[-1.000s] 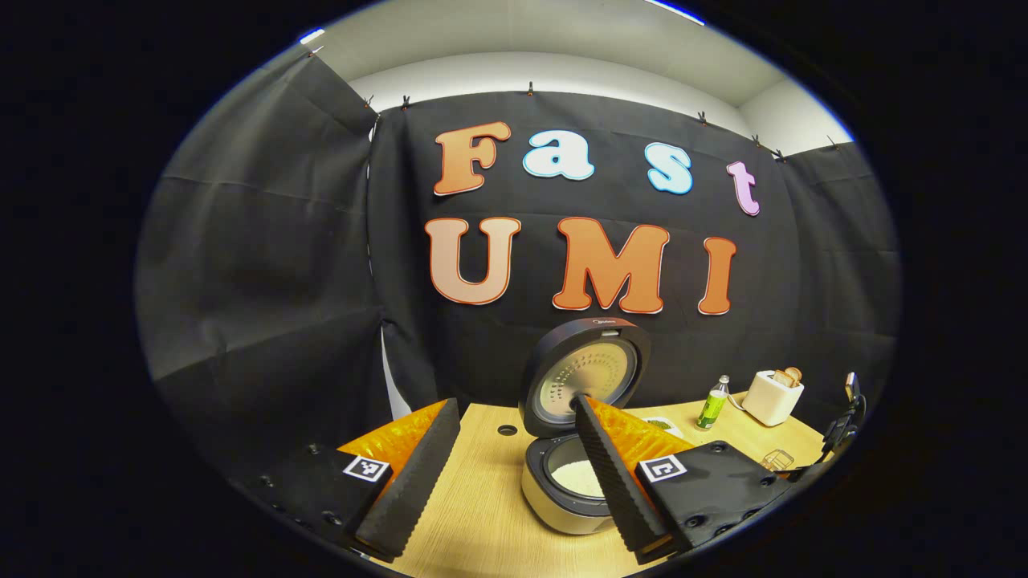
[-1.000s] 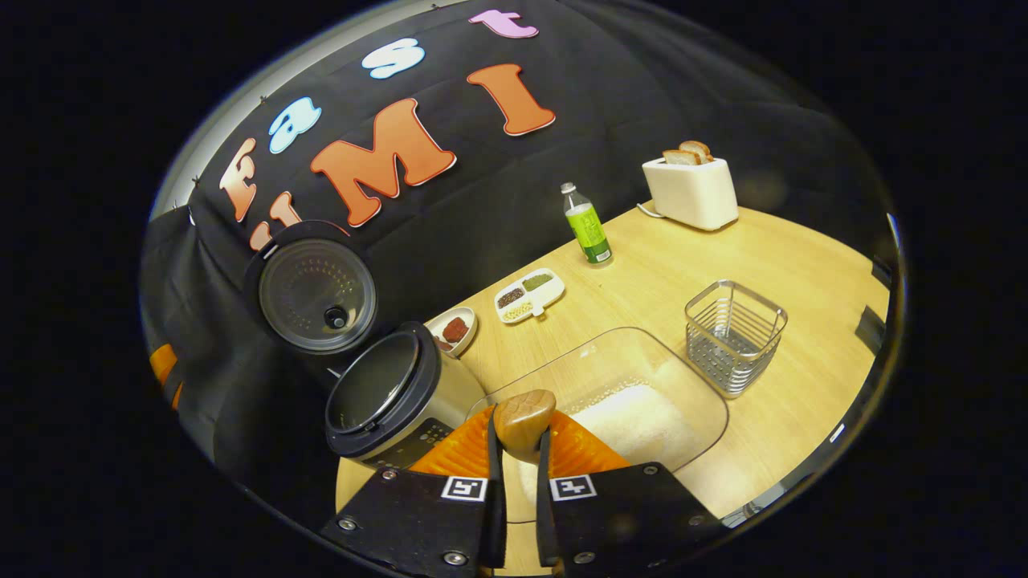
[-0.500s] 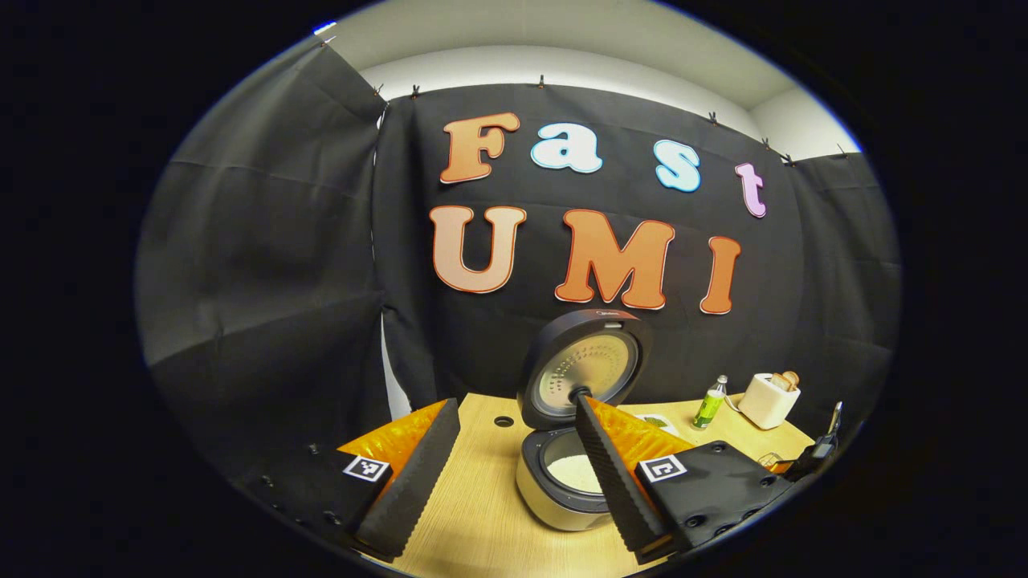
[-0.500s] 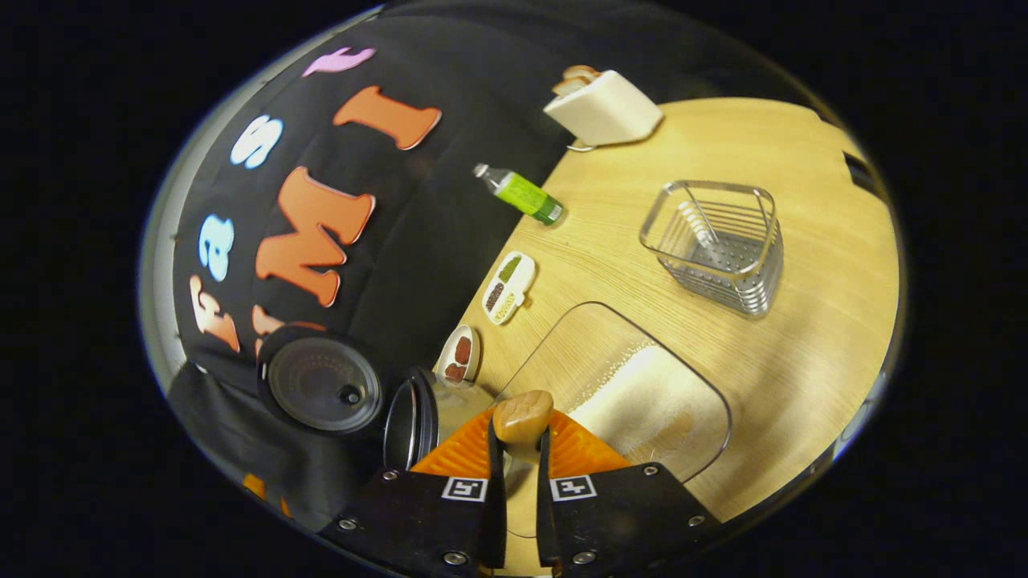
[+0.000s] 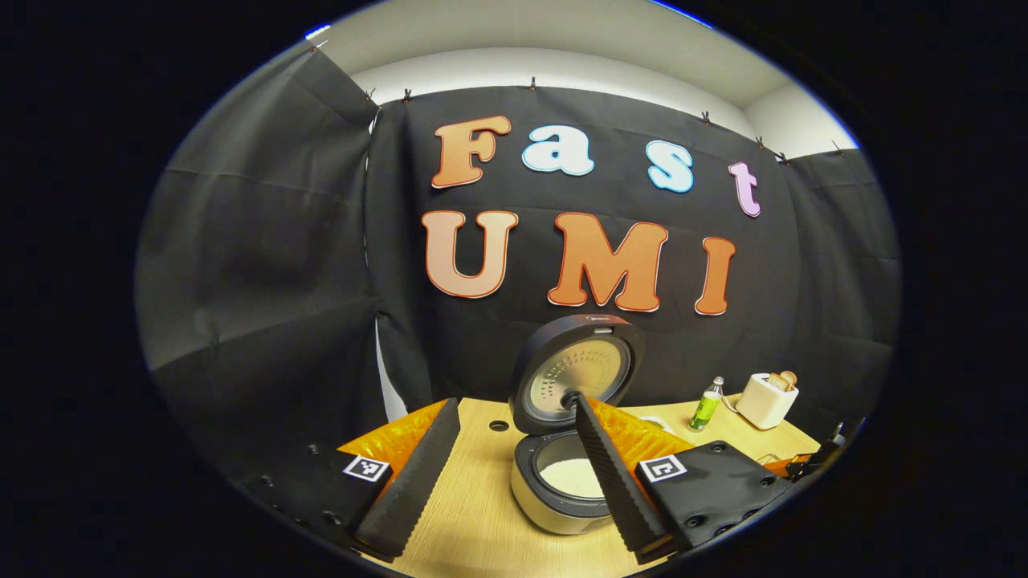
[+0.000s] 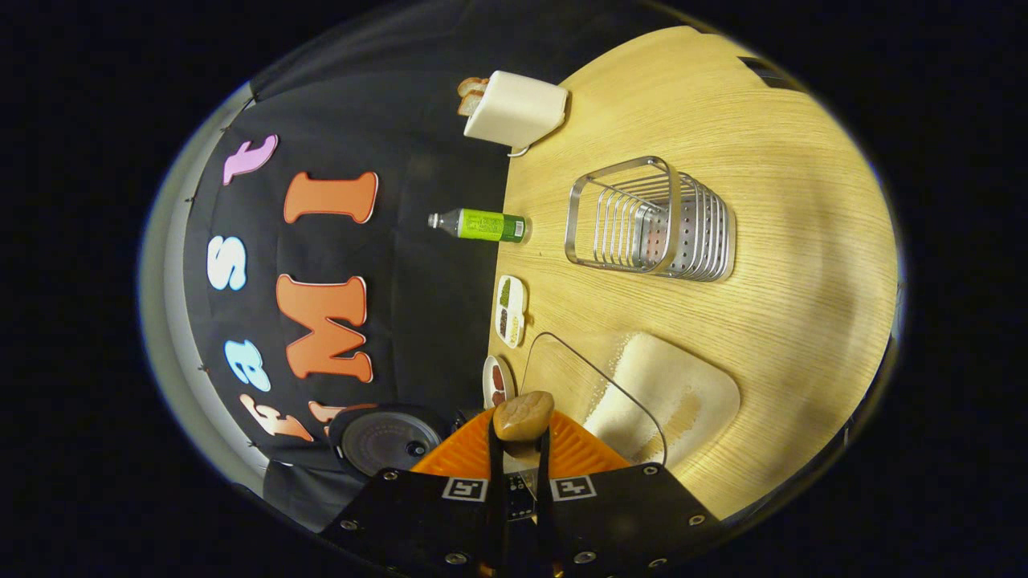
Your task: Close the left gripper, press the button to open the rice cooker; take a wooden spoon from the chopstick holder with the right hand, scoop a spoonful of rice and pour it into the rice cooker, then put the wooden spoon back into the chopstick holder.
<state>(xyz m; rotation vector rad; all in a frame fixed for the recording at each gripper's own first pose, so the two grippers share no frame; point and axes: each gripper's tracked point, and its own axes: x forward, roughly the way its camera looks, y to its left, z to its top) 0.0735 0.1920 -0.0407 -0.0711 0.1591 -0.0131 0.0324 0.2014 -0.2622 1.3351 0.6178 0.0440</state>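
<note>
**Ana:** Rice cooker (image 5: 562, 490) stands open on the tabletop (image 5: 474, 522), lid up, white rice already in the pot. So the button press is done, I'd say.

**Ben:** And the wooden spoon (image 6: 523, 416)?

**Ana:** Clamped by its handle in the right hand-held gripper (image 6: 520, 449), both fingers pressing on it. The view is rolled hard sideways, which looks to me like tipping the scoop into the cooker, whose lid shows just left of the fingers.

**Ben:** The left hand-held gripper (image 5: 514, 474)?

**Ana:** Released, fingers spread wide, holding nothing, set back from the cooker.

**Ben:** Next?

**Ana:** Level the spoon, carry it past the clear rice container (image 6: 642, 401) and drop it handle-up into the wire chopstick holder (image 6: 650, 217), well apart near the green bottle (image 6: 482, 225).
</note>
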